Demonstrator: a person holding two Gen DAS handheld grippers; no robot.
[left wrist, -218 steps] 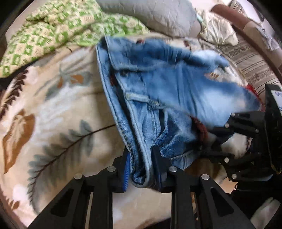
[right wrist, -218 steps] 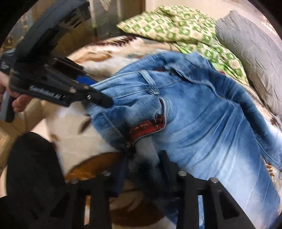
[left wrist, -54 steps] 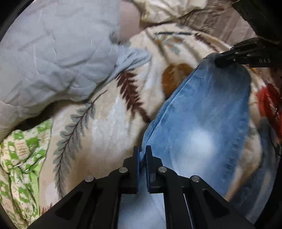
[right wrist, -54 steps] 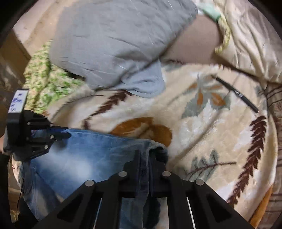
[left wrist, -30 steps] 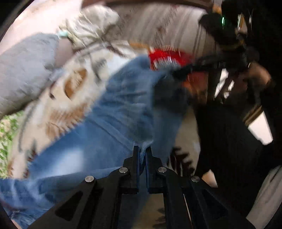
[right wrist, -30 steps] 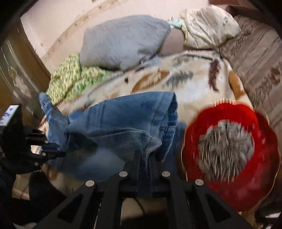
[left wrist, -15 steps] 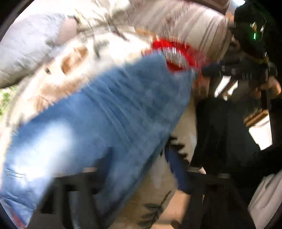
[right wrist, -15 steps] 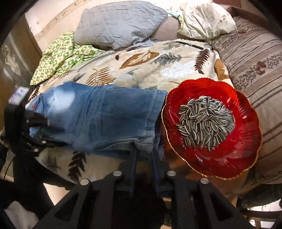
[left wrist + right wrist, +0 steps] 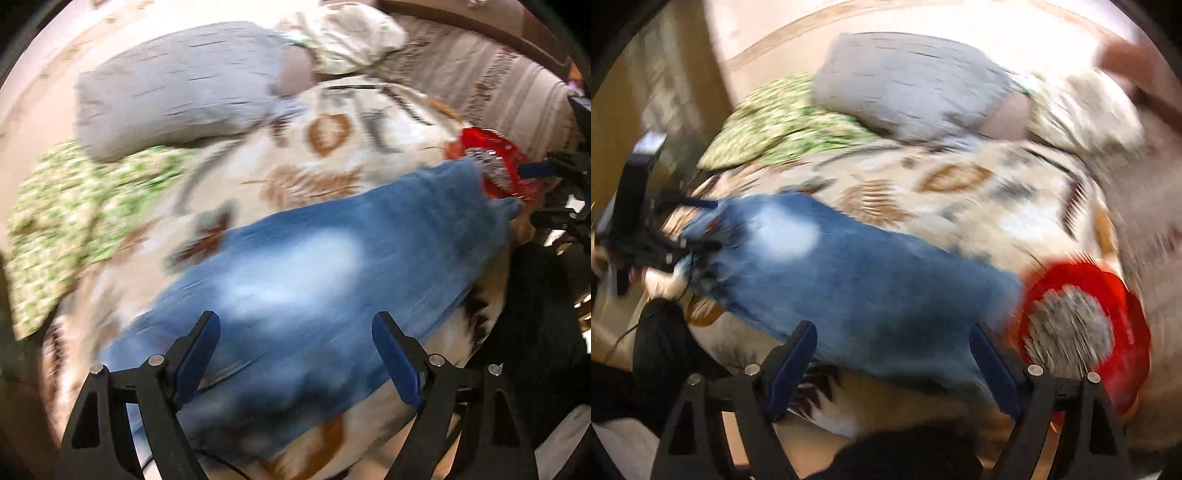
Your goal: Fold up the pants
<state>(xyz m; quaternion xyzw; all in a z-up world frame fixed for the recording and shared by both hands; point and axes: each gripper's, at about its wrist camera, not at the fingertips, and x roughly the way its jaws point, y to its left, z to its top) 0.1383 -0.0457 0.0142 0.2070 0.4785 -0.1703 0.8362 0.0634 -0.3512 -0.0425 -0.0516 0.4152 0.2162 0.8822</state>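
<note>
The blue jeans [image 9: 314, 266] lie folded in one long strip on the leaf-patterned blanket [image 9: 332, 147]; both views are blurred by motion. My left gripper [image 9: 295, 321] hovers above one end of the strip, its jaws opening wide, with no pad touching the denim. Over the other end, beside the red plate, my right gripper [image 9: 892, 328] is also opening and holds nothing. Each gripper shows in the other's view: the right gripper [image 9: 539, 192] at the jeans' far end, the left gripper [image 9: 705, 223] at the far left of the jeans [image 9: 857, 280].
A red plate [image 9: 1130, 302] of sunflower seeds sits right against the jeans' end and also shows as the red plate [image 9: 476, 134]. A grey pillow [image 9: 177, 88] and a green patterned cloth [image 9: 74, 206] lie at the back. A person's dark clothing [image 9: 535, 314] is at the bed's edge.
Both grippers, shut on the jeans' edge a second ago, have let go, opened wide and drawn back and up. The jeans now lie flat on the blanket.
</note>
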